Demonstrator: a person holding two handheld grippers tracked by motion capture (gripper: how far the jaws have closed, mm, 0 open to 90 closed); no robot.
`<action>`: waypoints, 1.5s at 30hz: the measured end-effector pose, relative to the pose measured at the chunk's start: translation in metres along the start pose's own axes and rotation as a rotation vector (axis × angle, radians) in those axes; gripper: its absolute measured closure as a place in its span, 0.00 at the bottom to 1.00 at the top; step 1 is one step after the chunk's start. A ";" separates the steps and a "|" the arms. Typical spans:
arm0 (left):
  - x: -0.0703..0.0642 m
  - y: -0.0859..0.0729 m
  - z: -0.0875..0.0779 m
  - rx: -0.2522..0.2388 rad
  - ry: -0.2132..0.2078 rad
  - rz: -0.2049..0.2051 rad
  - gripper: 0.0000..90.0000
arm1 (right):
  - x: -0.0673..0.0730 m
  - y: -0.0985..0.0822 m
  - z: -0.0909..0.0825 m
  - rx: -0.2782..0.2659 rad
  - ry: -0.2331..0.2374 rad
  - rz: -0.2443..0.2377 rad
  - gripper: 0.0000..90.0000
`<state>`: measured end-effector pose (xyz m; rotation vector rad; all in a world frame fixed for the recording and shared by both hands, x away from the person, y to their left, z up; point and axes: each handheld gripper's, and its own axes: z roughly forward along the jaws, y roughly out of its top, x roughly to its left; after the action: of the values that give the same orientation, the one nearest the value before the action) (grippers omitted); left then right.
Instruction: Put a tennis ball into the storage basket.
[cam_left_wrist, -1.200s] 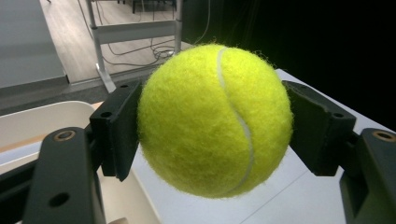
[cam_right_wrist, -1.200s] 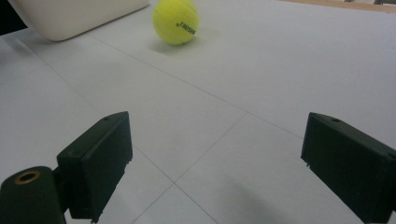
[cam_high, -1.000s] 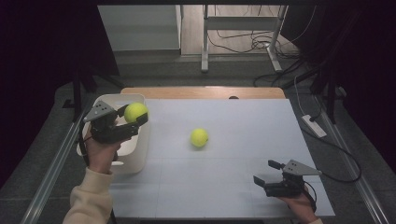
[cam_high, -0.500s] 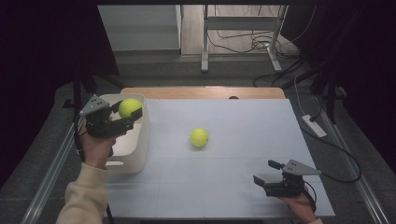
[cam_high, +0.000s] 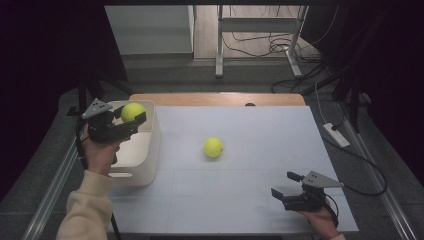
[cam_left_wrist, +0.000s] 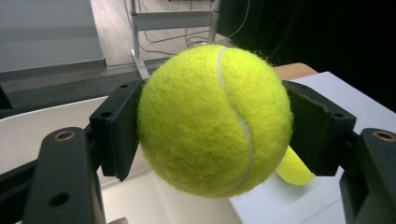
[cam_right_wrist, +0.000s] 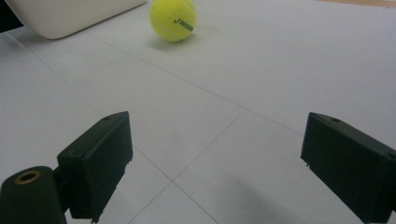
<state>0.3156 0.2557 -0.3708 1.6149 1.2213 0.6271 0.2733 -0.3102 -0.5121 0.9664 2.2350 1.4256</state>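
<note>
Fuzzy yellow felt, light and springy: my left gripper has its jaws pinching the ball across its middle, above the white bin. My right gripper rests, jaws spread.

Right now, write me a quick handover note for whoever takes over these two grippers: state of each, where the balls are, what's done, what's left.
Left gripper: shut on the held tennis ball, up over the white bin at the table's left edge.
Right gripper: open, empty, low over the white table near the front right.
Second tennis ball: loose mid-table, right of the bin.
Done: one ball picked up.
Left: probably drop it in the bin, then fetch the second ball.
</note>
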 end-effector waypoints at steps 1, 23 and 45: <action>0.001 0.000 0.000 0.002 0.003 -0.003 0.30 | 0.000 0.000 0.000 -0.002 0.001 0.001 0.10; 0.027 0.000 0.009 0.067 0.089 -0.024 0.30 | 0.000 0.000 -0.001 -0.003 -0.005 -0.001 0.10; 0.046 0.000 0.026 0.147 0.149 -0.035 0.30 | 0.000 0.000 0.000 0.000 -0.005 -0.001 0.10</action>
<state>0.3543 0.2877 -0.3875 1.6883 1.4298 0.6578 0.2732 -0.3104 -0.5120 0.9680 2.2311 1.4217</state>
